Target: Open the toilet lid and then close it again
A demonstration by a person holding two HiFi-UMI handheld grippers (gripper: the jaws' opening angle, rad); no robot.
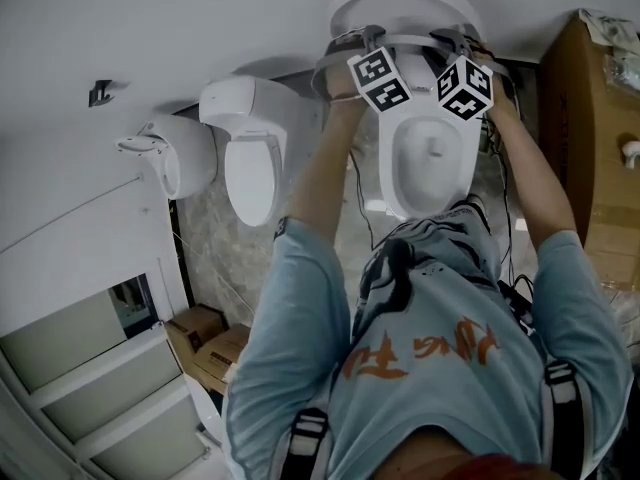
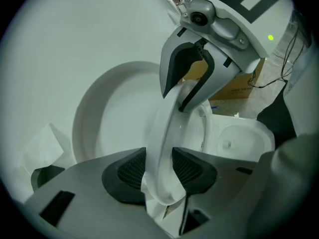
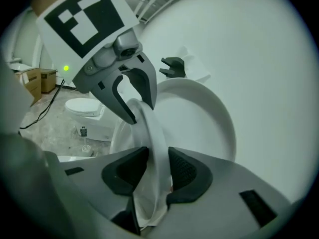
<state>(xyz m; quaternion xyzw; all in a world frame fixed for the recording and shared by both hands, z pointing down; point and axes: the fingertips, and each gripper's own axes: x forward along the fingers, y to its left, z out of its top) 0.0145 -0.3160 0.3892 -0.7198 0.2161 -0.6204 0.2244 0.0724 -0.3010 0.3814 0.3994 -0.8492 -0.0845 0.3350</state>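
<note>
- Wall hook (image 1: 100,93) far left, dark, nothing on it.
- Small white wall fixture (image 1: 180,163), then a second toilet (image 1: 250,163) just beside it, lid down. Both well apart from the work.
- Cardboard boxes (image 1: 210,343) on the floor below them. No print readable.
- Left tongs (image 2: 159,171): closed on the seat ring (image 2: 167,128), both dark pads pressed flat on the white rim, one each side.
- Left marker cube (image 1: 378,78): black-and-white square codes only, no text.
- Toilet lid (image 2: 114,123): raised, standing up against the wall behind the seat ring, hollow side facing out. Neither pair of tongs touches it.
- Seat ring is lifted partway, tilted between lid and bowl (image 1: 430,158), and spans from one pair of tongs to the other.
- Thin cable (image 1: 357,198) trails on the floor left of the bowl.
- Shirt (image 1: 420,353): orange lettering across the back, too creased to read.
- Right tongs (image 3: 157,171): closed on the same ring at its other side, pads tight on the rim.
- Right marker cube (image 1: 465,88): same kind of square codes. A green light shows on each gripper body in the other's view.
- Big cardboard box (image 1: 590,148) at the right edge, close to the toilet. No label legible.
- In the head view, the arms and both cubes cover the ring's front and the bowl's back edge.
</note>
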